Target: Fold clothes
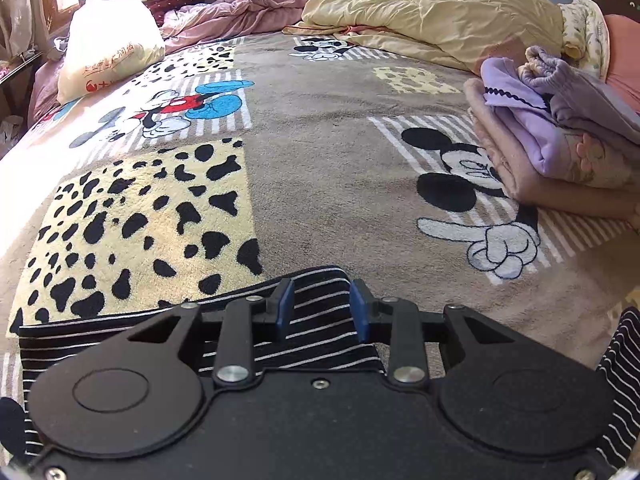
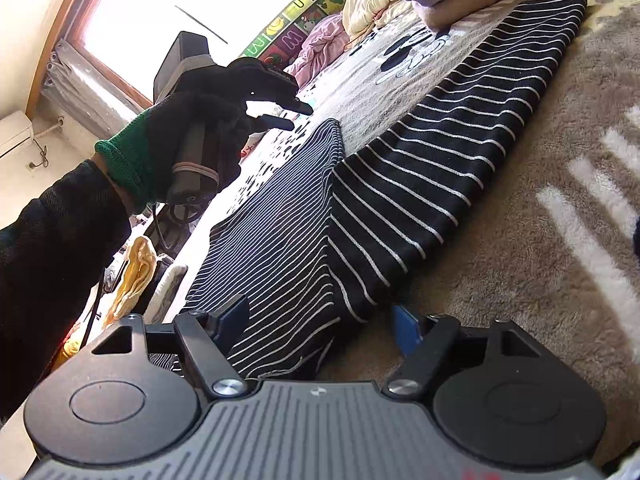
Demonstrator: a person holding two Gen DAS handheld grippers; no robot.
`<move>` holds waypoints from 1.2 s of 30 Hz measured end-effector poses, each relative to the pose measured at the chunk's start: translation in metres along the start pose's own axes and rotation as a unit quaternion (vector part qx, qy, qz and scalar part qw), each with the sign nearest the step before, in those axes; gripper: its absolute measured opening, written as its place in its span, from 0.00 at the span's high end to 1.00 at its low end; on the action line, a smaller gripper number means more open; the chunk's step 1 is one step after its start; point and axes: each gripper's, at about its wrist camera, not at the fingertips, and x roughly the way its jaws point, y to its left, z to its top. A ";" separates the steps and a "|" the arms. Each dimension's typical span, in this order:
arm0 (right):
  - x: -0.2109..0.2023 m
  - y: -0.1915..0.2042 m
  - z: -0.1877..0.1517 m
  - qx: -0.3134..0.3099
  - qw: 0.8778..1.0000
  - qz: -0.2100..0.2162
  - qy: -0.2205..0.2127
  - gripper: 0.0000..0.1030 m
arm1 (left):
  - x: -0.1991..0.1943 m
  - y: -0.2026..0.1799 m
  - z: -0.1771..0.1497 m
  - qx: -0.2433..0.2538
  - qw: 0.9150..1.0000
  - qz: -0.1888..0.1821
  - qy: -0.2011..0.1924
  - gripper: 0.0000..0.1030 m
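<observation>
A black garment with thin white stripes (image 2: 460, 128) lies stretched along the bed, with one part (image 2: 288, 200) folded in over it. In the left wrist view its striped edge (image 1: 320, 320) lies flat under my left gripper (image 1: 322, 310), whose blue pads (image 1: 286, 306) stand apart, open, with cloth beneath the gap. My right gripper (image 2: 320, 324) is open wide at the garment's near end, the fabric running between its fingers (image 2: 406, 328). A black-gloved hand (image 2: 200, 132) with a green cuff holds the left gripper's handle above the garment.
The bed carries a cartoon-mouse blanket (image 1: 320, 152). A stack of folded purple and pink clothes (image 1: 560, 140) sits at the right. A cream quilt (image 1: 440, 8), a pink quilt (image 1: 240, 12) and a white plastic bag (image 1: 108, 44) lie at the far side.
</observation>
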 end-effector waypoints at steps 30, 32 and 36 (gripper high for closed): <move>0.015 -0.008 0.020 -0.037 0.998 0.024 -0.055 0.76 | 0.008 -0.005 -0.011 0.031 0.999 0.024 0.026 0.93; 0.013 -0.003 0.021 -0.053 0.996 0.030 -0.060 0.76 | 0.001 0.006 -0.011 0.014 1.000 0.017 0.016 0.93; 0.010 0.006 0.022 -0.085 0.993 0.042 -0.071 0.77 | -0.014 0.028 -0.014 -0.016 1.000 0.000 0.000 0.94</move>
